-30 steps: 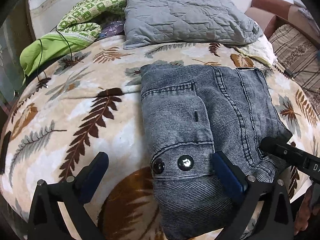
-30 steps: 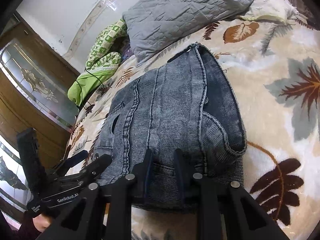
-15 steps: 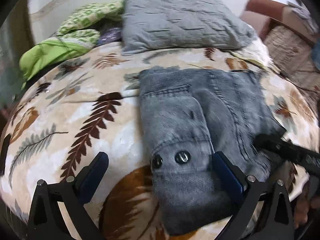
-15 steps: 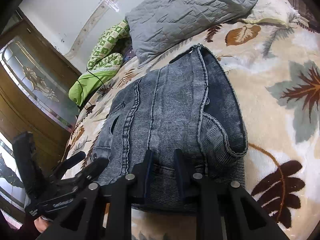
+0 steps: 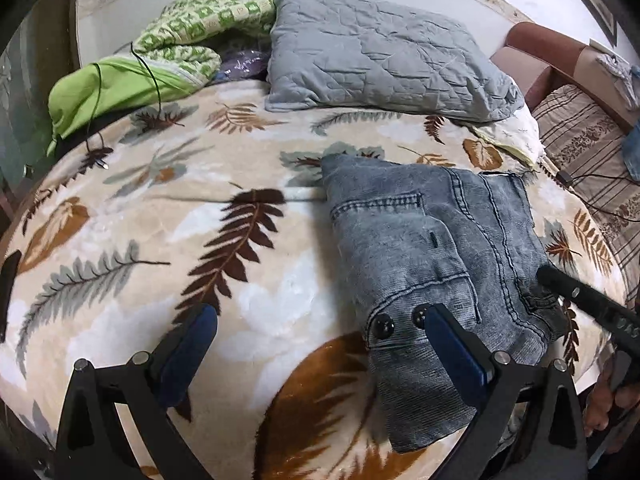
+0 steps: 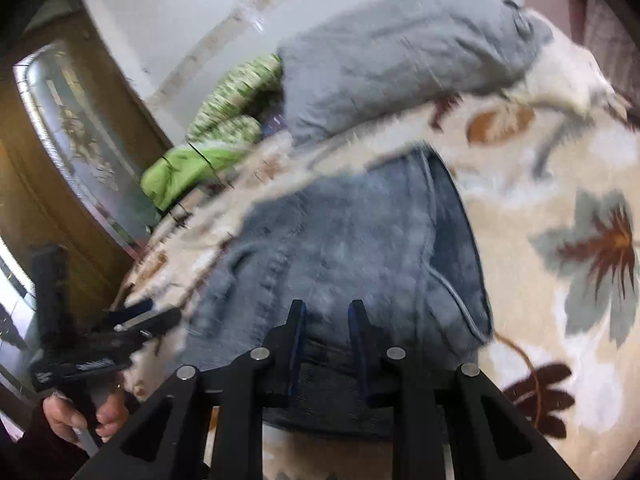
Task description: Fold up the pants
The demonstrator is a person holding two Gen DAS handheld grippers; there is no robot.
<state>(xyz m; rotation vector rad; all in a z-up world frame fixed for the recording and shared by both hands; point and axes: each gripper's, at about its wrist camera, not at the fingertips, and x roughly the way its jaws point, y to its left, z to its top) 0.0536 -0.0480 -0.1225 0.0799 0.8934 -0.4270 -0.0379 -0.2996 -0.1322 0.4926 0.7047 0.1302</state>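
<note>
Around: a grey pillow [image 5: 380, 52] and a green bundle [image 5: 120, 84] lie at the far end of the leaf-print blanket [image 5: 168, 248]; a striped cushion [image 5: 588, 148] sits off to the right.
Pants: the folded grey jeans [image 5: 432, 248] lie on the blanket, well short of the pillow, waistband buttons toward the near edge.
Left gripper [image 5: 316, 352]: jaws spread wide, holding nothing; its right finger hangs over the waistband, its left over bare blanket.
Right gripper [image 6: 326, 344]: jaws nearly together, pinching the jeans' near edge; this view is blurred.
Hand [image 6: 86, 420]: seen low in the right view, wrapped round the left gripper's handle.
</note>
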